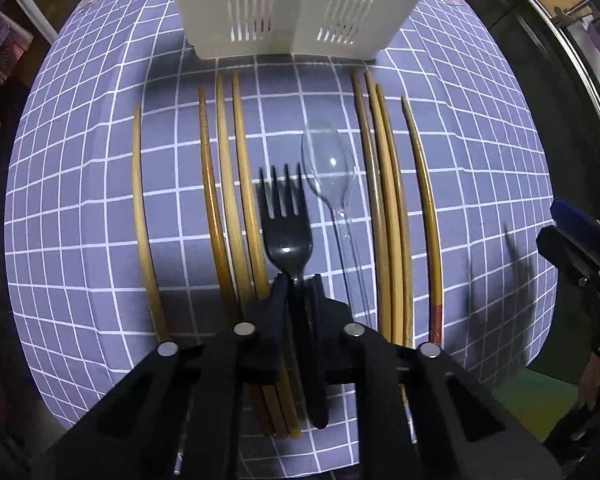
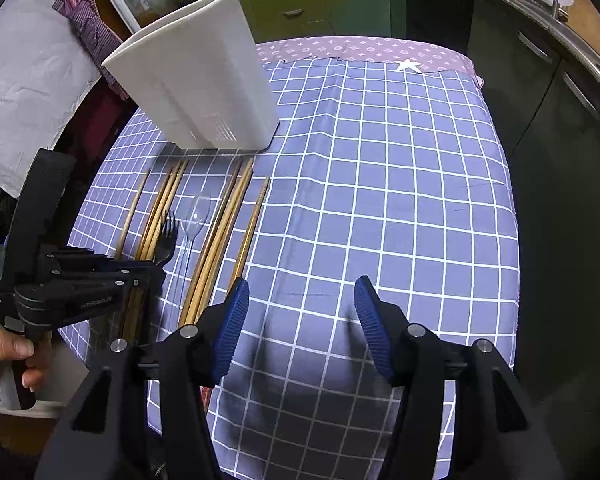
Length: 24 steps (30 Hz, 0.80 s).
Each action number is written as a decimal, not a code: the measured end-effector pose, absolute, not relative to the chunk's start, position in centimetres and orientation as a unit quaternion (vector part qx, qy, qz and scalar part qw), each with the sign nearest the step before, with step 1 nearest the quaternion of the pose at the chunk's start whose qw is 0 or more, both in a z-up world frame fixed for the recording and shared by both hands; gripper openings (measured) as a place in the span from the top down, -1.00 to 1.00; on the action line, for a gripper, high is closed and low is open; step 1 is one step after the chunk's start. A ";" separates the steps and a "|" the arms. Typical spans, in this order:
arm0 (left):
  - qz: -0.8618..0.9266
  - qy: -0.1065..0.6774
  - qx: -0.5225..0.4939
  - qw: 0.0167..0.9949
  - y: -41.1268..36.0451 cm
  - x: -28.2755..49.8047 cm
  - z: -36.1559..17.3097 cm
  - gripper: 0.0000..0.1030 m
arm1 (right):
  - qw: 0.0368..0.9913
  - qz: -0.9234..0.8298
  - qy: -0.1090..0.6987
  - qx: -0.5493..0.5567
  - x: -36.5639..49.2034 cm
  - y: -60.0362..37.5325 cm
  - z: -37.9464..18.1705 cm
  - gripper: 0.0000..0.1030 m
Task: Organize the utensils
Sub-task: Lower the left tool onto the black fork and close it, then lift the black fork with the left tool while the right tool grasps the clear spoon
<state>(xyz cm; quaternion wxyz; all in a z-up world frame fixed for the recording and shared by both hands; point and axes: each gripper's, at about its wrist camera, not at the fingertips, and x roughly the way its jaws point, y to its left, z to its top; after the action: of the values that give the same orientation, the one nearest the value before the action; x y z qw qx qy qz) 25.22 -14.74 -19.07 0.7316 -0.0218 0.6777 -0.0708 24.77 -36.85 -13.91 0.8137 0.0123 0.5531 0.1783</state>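
clearly the left gripper [image 1: 299, 280] is clamped on the black fork [image 1: 286, 216] at its thin neck, so it may swivel. lifting could nudge the clear spoon [image 1: 332, 172] or chopsticks [image 1: 236, 200] just beside it, while the right gripper [image 2: 300, 320] hangs wide open.

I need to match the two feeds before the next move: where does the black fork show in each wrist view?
Left wrist: the black fork is at centre, its neck clamped in the left tongs, tines toward the white utensil holder.
Right wrist: the fork is at left-centre, beside the clear spoon.
Shared landmark: the white utensil holder.
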 end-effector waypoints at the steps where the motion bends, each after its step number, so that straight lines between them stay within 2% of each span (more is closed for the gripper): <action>1: -0.075 0.677 -0.030 0.731 -14.6 25.2 -19.0 0.83 | 0.815 0.177 0.552 0.010 24.7 -36.8 -13.8 -0.05; 3: -0.081 0.668 -0.035 0.739 -14.2 25.2 -18.6 0.83 | 0.816 0.175 0.551 0.007 24.7 -36.8 -13.6 0.07; 6: -0.100 0.654 -0.052 0.748 -13.4 24.8 -17.4 0.83 | 0.814 0.172 0.555 0.005 24.7 -36.8 -13.4 0.12; 14: -0.120 0.548 -0.072 0.825 -11.3 23.2 -10.0 0.83 | 0.785 0.199 0.587 -0.020 25.2 -33.4 -13.9 0.13; 16: -0.117 0.524 -0.073 0.841 -10.3 22.7 -8.4 0.83 | 0.779 0.210 0.590 -0.038 25.3 -31.3 -13.9 0.02; 19: -0.110 0.493 -0.064 0.861 -9.0 21.7 -6.6 0.83 | 0.774 0.222 0.590 -0.059 25.9 -27.9 -14.0 0.04; 20: -0.109 0.487 -0.059 0.865 -8.3 21.2 -6.4 0.83 | 0.774 0.223 0.589 -0.065 26.2 -26.8 -14.0 0.07; 22: -0.108 0.481 -0.053 0.868 -7.6 20.8 -6.1 0.83 | 0.766 0.230 0.598 -0.063 27.0 -25.1 -14.5 0.35; 24: -0.108 0.482 -0.054 0.868 -6.9 20.4 -5.9 0.83 | 0.756 0.226 0.611 -0.067 27.6 -24.1 -15.2 0.43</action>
<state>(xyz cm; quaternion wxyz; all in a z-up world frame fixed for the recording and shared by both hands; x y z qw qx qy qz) 20.37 -6.91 -5.87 0.8680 -0.0543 0.4816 -0.1082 27.64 -24.07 -15.15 0.7555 -0.0670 0.6110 0.2265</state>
